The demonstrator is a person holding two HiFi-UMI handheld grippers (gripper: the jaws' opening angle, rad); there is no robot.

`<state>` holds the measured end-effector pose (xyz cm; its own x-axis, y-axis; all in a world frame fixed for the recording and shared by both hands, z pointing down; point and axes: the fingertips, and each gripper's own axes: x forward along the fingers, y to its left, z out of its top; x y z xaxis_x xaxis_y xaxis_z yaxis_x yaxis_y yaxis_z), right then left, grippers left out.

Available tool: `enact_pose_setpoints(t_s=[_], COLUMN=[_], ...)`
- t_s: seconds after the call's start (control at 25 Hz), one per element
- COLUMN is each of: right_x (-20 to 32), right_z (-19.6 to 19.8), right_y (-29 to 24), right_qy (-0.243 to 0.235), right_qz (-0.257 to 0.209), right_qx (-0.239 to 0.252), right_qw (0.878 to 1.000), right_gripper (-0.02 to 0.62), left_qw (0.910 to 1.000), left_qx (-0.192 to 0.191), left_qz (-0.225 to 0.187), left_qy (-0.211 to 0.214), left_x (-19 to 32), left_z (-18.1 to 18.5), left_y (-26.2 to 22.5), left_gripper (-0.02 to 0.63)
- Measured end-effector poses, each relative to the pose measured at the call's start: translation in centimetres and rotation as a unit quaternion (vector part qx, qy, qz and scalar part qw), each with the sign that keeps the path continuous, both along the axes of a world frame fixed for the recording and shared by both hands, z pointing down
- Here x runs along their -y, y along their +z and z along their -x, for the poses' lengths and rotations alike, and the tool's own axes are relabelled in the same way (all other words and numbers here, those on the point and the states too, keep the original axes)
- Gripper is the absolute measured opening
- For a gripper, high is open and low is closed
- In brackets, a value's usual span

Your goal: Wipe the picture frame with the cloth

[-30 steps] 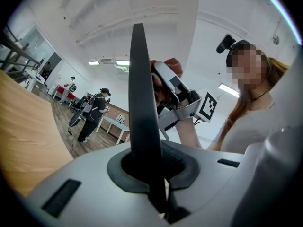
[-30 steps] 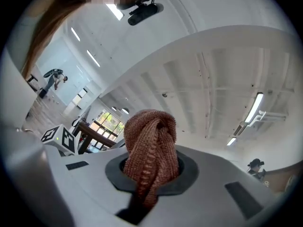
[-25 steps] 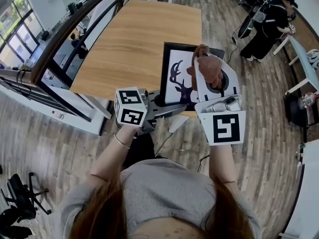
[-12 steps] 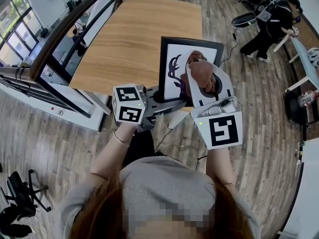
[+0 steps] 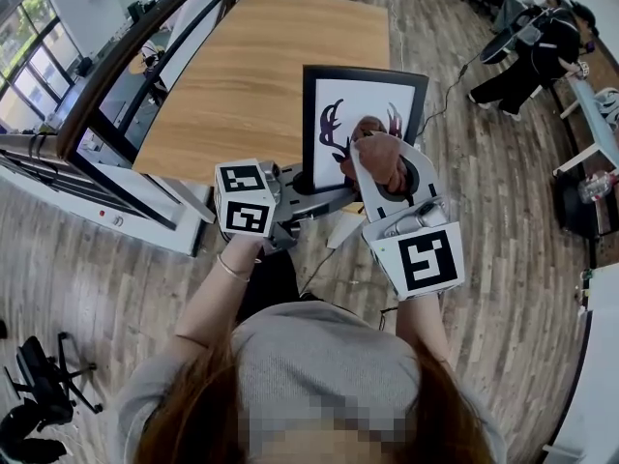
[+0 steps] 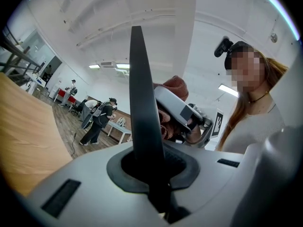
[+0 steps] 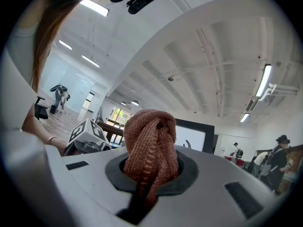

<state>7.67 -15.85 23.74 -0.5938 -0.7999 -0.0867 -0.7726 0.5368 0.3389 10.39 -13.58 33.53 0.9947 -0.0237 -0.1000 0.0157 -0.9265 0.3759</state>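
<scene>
So that its front can be wiped, the picture frame [image 5: 353, 112] is held up at the table [image 5: 261, 66] edge, clamped in the left gripper [image 5: 307, 185]; the cloth [image 7: 150, 145] is pinched by the right gripper [image 5: 380, 159].

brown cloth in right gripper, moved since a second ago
Yes: the brown knitted cloth slid down-left across the black picture frame, toward the wooden table's near edge.
</scene>
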Motion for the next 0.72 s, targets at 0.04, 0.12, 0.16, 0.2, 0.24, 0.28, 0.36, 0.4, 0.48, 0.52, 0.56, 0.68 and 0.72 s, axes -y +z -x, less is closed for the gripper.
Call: enact_pose_setpoints(t_s=[0.04,0.12,0.16,0.2,0.24,0.28,0.36,0.4,0.48,0.52,0.56,0.68,0.72], right_x=[-0.2,-0.6,-0.8,-0.9,-1.0,-1.1,-1.2,-1.3,-1.4,-1.5,-1.6,-1.9,-2.0], right_z=[0.0,0.0,-0.1,-0.1,-0.1,-0.1,0.0,0.0,-0.4,-0.5,-0.6,-0.6,-0.6], right_y=[0.3,0.8,1.1,1.3,1.5,1.7,2.1,2.5,3.8,4.4,4.7,5.2,5.3], right_qy=[-0.003,-0.008,-0.009,-0.010,-0.010,-0.010,-0.014,-0.015,-0.014,-0.014,-0.015,-0.020,-0.021], right_qz=[0.004,0.011,0.014,0.017,0.019,0.020,0.024,0.029,0.051,0.060,0.066,0.074,0.076], right_qx=[0.000,-0.001,0.001,0.002,0.004,0.006,0.008,0.005,-0.011,-0.016,-0.017,-0.012,-0.011], right_qw=[1.000,1.000,1.000,1.000,1.000,1.000,1.000,0.999,0.999,0.998,0.998,0.997,0.997], right_gripper=[0.046,0.046,0.046,0.046,0.046,0.046,0.046,0.046,0.046,0.046,0.046,0.046,0.046], left_qw=[1.0000,1.0000,1.0000,1.0000,1.0000,1.0000,1.0000,0.9999,0.9999,0.9999,0.9999,0.9998,0.9997], left_qx=[-0.002,-0.006,-0.007,-0.007,-0.006,-0.005,-0.003,-0.002,-0.001,-0.001,-0.002,-0.007,-0.007], left_qz=[0.000,0.002,0.002,0.001,-0.001,-0.002,-0.004,-0.004,-0.003,-0.002,-0.001,0.002,0.002], left_qy=[-0.001,-0.002,-0.003,-0.003,-0.004,-0.005,-0.008,-0.010,-0.012,-0.013,-0.014,-0.020,-0.022], left_x=[0.0,0.0,0.0,0.0,0.0,0.1,0.2,0.3,0.4,0.4,0.4,0.6,0.6], left_z=[0.0,-0.1,-0.1,-0.1,-0.1,-0.1,-0.1,-0.1,-0.1,-0.1,-0.1,-0.1,0.0], left_y=[-0.1,-0.2,-0.2,-0.2,-0.2,-0.3,-0.2,-0.1,0.1,0.1,0.1,0.0,0.0], left_gripper=[0.044,0.044,0.044,0.044,0.044,0.044,0.044,0.044,0.044,0.044,0.044,0.044,0.044])
